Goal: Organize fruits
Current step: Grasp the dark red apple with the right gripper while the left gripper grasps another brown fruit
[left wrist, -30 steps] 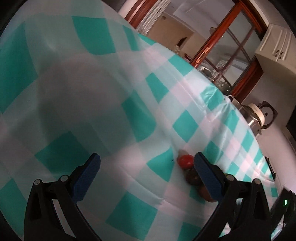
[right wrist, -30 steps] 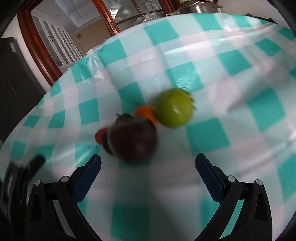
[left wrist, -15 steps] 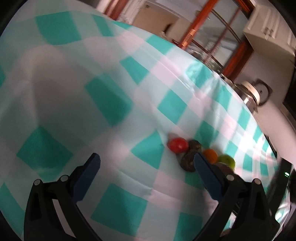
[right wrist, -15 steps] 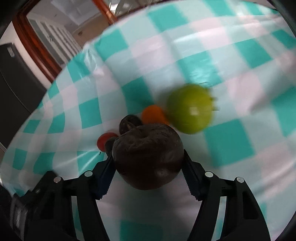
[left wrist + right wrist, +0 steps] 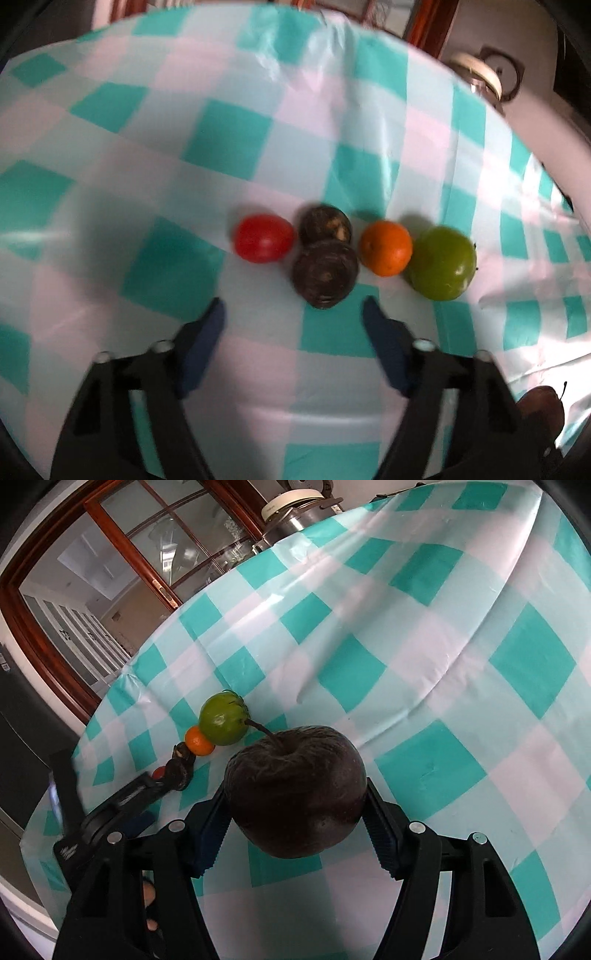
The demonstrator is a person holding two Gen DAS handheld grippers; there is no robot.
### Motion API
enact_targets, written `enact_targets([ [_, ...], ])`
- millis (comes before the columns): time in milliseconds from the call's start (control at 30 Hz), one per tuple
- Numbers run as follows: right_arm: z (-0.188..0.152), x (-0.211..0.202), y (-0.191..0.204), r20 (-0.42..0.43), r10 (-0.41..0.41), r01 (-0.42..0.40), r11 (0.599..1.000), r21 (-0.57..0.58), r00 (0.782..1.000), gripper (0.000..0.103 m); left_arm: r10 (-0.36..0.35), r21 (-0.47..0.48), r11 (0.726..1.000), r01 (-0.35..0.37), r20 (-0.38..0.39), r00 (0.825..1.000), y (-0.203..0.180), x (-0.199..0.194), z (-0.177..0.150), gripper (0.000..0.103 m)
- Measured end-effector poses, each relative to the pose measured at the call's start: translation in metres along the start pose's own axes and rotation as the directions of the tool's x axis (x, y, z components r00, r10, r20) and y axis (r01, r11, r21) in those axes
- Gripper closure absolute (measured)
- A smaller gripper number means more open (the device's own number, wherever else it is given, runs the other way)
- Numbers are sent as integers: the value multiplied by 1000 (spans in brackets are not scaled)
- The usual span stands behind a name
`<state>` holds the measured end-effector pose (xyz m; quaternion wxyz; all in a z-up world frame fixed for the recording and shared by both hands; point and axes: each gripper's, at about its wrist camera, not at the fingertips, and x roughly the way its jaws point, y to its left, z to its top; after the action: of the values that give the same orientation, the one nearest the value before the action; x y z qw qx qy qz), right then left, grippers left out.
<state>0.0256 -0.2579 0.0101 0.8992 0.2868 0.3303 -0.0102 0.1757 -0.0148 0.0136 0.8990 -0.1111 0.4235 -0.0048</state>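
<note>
Surface: teal-and-white checked plastic tablecloth (image 5: 229, 147), glazed wooden doors behind.
Right claw: my right gripper (image 5: 295, 801) pinches a wrinkled dark-red apple with a stem (image 5: 295, 790), lifted, lower centre.
Left claw: my left gripper (image 5: 293, 314) has just been closing, nothing between its jaws; spread.
Left to do: red tomato (image 5: 264, 238), two dark brown round fruits (image 5: 325, 271), probably overripe, orange mandarin (image 5: 386, 247) and green tomato (image 5: 441, 267) lie in a row, mid-frame.

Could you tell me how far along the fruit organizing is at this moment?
Done: nothing looks sorted yet. In hand: the right hand-held gripper is clamped on a dark apple, lifted off the checked tablecloth. Left: a red tomato, two dark round fruits, an orange and a green fruit lie in a row; the left hand-held gripper, jaws just closing, is empty before them.
</note>
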Motion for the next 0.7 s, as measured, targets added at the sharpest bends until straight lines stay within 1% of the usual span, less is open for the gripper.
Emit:
enact_targets([
  [33,-1,2,4,-2,1,-1,1000,-20,1000,36,17,8,1000,-17,6,1000,-4,3,3,35],
  [133,-3,4,18,8,8,-7,997,-78,1000,36,22,22,1000,-22,-1,1000,-13,13,9,35],
  [200,-4,6,23,1,12,-12,995,-101,1000,36,40,46,998,-40,-3,999,-21,19,12,35],
  [233,-5,7,24,-2,15,-15,994,-105,1000,36,54,62,997,-53,-4,999,-25,22,14,37],
  [300,-5,8,25,-3,19,-19,994,-106,1000,36,75,89,993,-74,-3,997,-32,26,15,45],
  [333,-5,8,24,-1,22,-22,994,-105,1000,36,76,97,992,-75,-2,997,-35,27,15,56],
  [367,-5,8,23,0,26,-25,994,-104,1000,36,73,100,992,-73,0,997,-36,27,15,60],
  [467,-4,10,20,5,38,-37,995,-92,999,36,25,78,997,-26,7,1000,-32,23,12,61],
  [633,-4,10,17,8,53,-52,995,-81,999,36,-45,29,999,43,73,996,-15,-10,-1,61],
  [700,-4,11,16,9,56,-55,995,-79,998,36,-84,3,996,84,85,993,-8,-26,-14,61],
])
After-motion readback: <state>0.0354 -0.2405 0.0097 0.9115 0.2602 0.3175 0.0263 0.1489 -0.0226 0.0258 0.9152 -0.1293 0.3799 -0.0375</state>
